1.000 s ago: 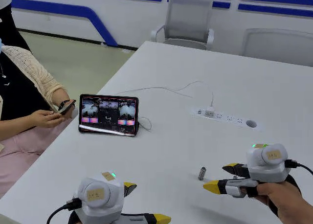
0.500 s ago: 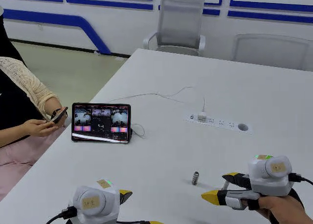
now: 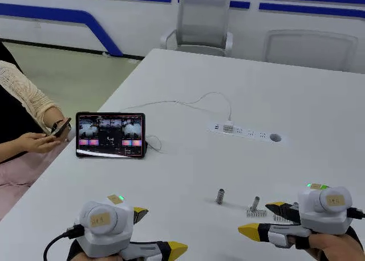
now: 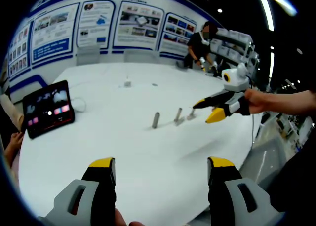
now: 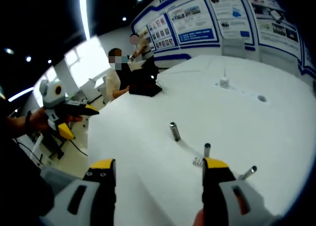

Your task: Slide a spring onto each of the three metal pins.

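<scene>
Head view, white surface [image 3: 188,170]; left gripper [image 3: 158,231] and right gripper [image 3: 260,218], fingers of both spread and empty; far pin [image 5: 174,131], middle pin [image 5: 207,149], near pin [image 5: 247,173] ahead of the right fingers; spring [image 3: 256,213] lying at the middle pin's foot

Lighting is bright and even from overhead. The white worktop [image 3: 188,175] carries soft, faint shadows. The head view is sharp. Both gripper views bend strongly at the edges; ceiling light strips [image 4: 261,1] flare.

Bare table [image 3: 171,181] lay open in the near middle; upright pins [image 3: 220,196] stood right of it, tablet [image 3: 110,135] and power strip [image 3: 242,131] farther back.
</scene>
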Demonstrator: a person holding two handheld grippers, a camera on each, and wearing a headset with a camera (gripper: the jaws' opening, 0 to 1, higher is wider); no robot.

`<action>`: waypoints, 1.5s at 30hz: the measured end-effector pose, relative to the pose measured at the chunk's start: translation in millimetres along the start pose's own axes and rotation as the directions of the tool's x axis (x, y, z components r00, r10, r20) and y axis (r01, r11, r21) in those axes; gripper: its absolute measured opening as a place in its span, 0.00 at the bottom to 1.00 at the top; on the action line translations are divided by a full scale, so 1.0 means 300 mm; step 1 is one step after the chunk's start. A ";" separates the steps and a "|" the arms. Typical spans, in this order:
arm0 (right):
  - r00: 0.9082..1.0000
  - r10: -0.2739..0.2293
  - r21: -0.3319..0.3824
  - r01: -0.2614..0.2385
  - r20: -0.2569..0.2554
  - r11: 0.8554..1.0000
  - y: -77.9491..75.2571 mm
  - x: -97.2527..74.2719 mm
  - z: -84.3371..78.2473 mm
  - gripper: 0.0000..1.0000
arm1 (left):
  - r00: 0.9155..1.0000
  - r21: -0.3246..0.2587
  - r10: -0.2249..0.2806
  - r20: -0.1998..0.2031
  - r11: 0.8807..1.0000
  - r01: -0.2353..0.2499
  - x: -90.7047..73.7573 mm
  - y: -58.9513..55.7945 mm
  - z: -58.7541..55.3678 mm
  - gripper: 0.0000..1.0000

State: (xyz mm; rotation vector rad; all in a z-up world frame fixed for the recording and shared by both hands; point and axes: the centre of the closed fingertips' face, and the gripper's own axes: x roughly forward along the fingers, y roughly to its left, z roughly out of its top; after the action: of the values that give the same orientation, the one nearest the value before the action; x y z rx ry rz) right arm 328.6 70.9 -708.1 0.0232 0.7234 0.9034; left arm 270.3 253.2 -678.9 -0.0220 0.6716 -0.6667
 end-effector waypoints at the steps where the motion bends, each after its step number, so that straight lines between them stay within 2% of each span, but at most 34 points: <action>1: 1.000 -0.001 0.001 0.001 0.001 1.000 -0.002 -0.005 -0.003 0.73 | 1.000 -0.001 0.000 -0.001 1.000 0.000 0.002 0.001 0.001 0.78; 10: 0.999 -0.021 0.047 0.020 0.028 0.999 -0.015 -0.064 -0.053 0.75 | 1.000 0.013 -0.017 -0.011 1.000 0.017 0.046 -0.014 0.015 0.78; 20: 0.998 -0.060 0.058 0.059 0.025 0.997 -0.031 -0.124 -0.125 0.78 | 0.999 0.028 -0.039 -0.018 0.999 0.039 0.092 -0.042 0.032 0.79; 32: 0.995 -0.093 0.107 0.090 0.026 0.990 -0.043 -0.186 -0.200 0.81 | 0.998 0.040 -0.055 -0.039 0.998 0.057 0.135 -0.062 0.030 0.80; 45: 0.991 -0.128 0.136 0.122 0.036 0.983 -0.045 -0.234 -0.233 0.84 | 0.995 0.062 -0.085 -0.057 0.994 0.089 0.181 -0.091 0.039 0.81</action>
State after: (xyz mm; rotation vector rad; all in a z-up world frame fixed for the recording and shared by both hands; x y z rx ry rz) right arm 269.2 -7.5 -726.2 0.1145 0.7342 0.7312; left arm 293.5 198.0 -694.3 0.0265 0.7040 -0.7746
